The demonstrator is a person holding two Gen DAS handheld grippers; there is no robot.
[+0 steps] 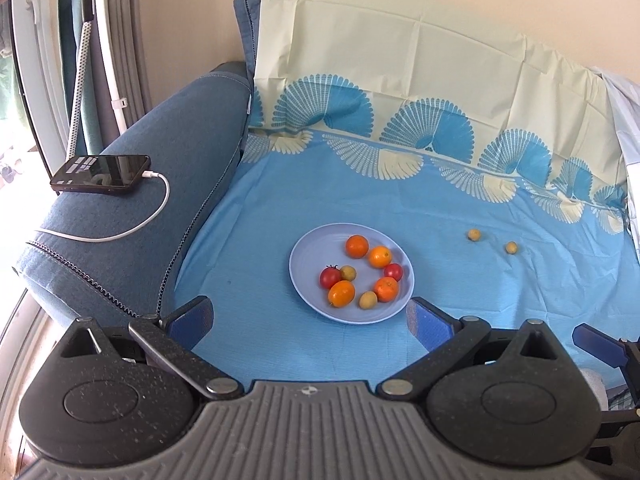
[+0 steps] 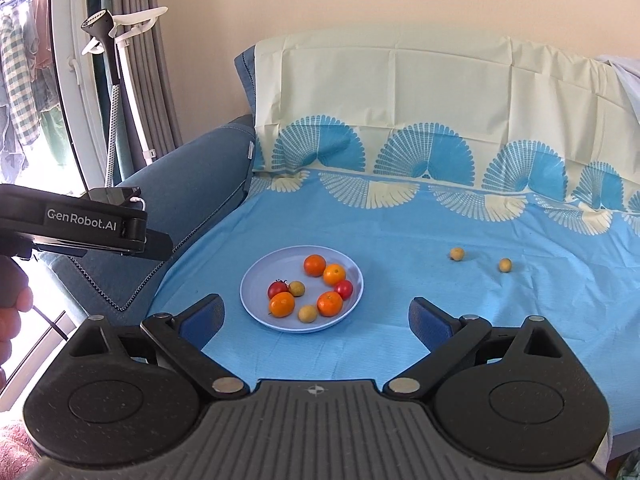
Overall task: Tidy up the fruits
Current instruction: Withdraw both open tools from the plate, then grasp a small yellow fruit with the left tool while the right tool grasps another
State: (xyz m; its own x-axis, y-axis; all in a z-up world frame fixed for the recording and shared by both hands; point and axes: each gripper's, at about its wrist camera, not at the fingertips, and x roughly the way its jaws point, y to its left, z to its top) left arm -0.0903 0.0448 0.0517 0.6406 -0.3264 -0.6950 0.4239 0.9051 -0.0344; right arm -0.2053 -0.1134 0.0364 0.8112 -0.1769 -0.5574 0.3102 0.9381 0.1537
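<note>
A pale blue plate [image 1: 304, 256] [image 2: 256, 280] lies on the blue sheet and holds several small oranges [image 1: 357, 246] [image 2: 315, 265], two red tomatoes [image 1: 330, 277] [image 2: 277, 289] and two yellow-green fruits [image 1: 367, 300] [image 2: 307, 313]. Two more yellow-green fruits [image 1: 474, 234] [image 1: 511, 247] lie loose on the sheet to the plate's right, also in the right wrist view [image 2: 457, 254] [image 2: 505, 265]. My left gripper [image 1: 310, 318] is open and empty, just short of the plate. My right gripper [image 2: 316, 318] is open and empty, near the plate's front edge.
A blue sofa arm [image 1: 168, 184] at the left carries a phone [image 1: 100, 173] on a white charging cable [image 1: 132, 228]. A cream and blue patterned sheet [image 1: 400, 80] covers the seat and backrest. Curtains and a window stand at the far left [image 2: 132, 80].
</note>
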